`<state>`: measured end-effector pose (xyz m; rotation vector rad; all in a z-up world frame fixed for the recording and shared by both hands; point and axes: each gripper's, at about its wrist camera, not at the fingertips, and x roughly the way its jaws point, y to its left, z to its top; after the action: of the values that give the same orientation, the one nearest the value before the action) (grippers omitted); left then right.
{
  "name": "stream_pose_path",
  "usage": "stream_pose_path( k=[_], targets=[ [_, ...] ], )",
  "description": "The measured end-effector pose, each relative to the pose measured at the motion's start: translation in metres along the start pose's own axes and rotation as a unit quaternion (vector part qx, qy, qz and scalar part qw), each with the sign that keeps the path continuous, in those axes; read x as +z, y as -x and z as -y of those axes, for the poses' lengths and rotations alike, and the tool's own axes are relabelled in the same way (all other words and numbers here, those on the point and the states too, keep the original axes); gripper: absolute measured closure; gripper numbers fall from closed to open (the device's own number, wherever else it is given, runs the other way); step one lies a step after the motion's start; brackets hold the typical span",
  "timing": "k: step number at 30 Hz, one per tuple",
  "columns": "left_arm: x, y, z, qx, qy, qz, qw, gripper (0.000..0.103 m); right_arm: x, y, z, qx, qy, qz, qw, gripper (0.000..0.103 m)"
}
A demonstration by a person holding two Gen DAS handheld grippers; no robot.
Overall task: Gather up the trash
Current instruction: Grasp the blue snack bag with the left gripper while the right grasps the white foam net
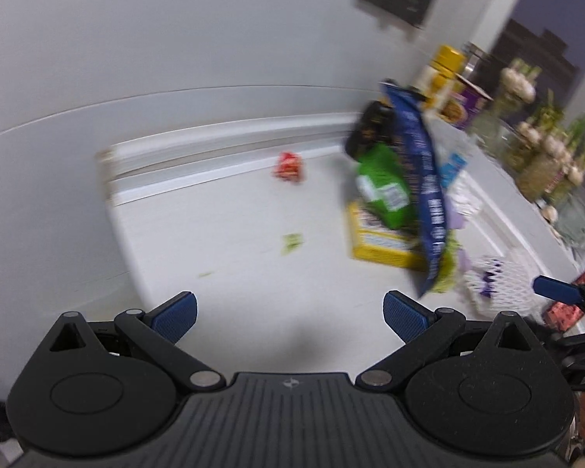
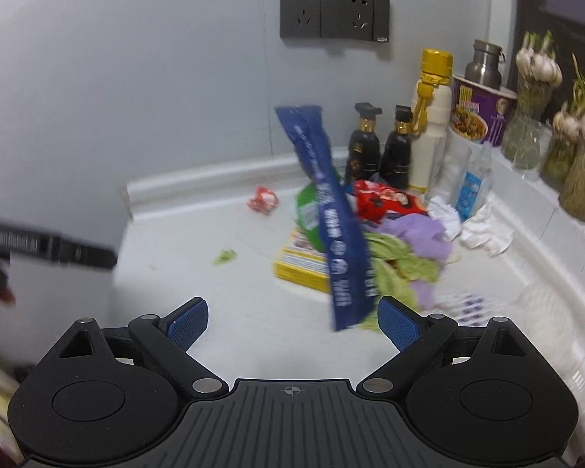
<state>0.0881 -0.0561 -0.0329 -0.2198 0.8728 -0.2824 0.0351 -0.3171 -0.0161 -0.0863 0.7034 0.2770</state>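
Note:
A long blue wrapper [image 2: 331, 218] stands tilted in mid-air over a trash pile, held by neither gripper; it also shows in the left wrist view [image 1: 421, 179]. The pile holds a yellow box [image 2: 300, 263], a green bag [image 1: 384, 187], a red packet [image 2: 386, 202], purple and green scraps [image 2: 421, 241] and crumpled tissues [image 2: 483, 230]. A small red wrapper [image 1: 288, 166] and a green scrap [image 1: 291, 241] lie apart on the white counter [image 1: 234, 273]. My left gripper [image 1: 290, 318] is open and empty. My right gripper [image 2: 292, 321] is open, its right finger next to the wrapper's lower end.
Two dark bottles [image 2: 378, 148], a white flask with a yellow cap [image 2: 431, 124], a purple noodle cup [image 2: 477, 113], a steel flask [image 2: 485, 64] and garlic jars [image 2: 534, 117] line the back right. A wall socket [image 2: 333, 11] is above. The counter's left edge [image 1: 124, 241] drops off.

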Motion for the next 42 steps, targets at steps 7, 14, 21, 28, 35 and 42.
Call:
stream_pose_path(
  k=[7,14,21,28,35,42],
  targets=[
    [0.016,-0.039,0.057,-0.042,-0.007,0.004,0.9991,0.005,-0.002,-0.02,0.056,-0.027,0.086,-0.028,0.996,0.008],
    [0.028,-0.072,0.101,-0.064,0.01,0.024,0.9976,0.018,-0.007,-0.052,0.083,-0.004,0.172,-0.081,0.982,0.008],
    [0.033,-0.101,0.119,-0.034,0.009,0.021,0.9992,0.045,-0.024,-0.093,0.088,-0.038,0.26,-0.148,0.953,0.008],
    [0.036,-0.111,0.119,-0.023,0.015,0.017,0.9995,0.068,-0.029,-0.107,0.098,-0.051,0.271,-0.151,0.949,0.008],
    [0.038,-0.107,0.123,-0.018,-0.001,0.031,0.9994,0.075,-0.023,-0.108,0.104,-0.067,0.253,-0.14,0.955,0.036],
    [0.039,-0.095,0.122,-0.026,-0.006,0.042,0.9988,0.077,-0.014,-0.096,0.107,-0.075,0.217,-0.12,0.966,0.067]
  ],
)
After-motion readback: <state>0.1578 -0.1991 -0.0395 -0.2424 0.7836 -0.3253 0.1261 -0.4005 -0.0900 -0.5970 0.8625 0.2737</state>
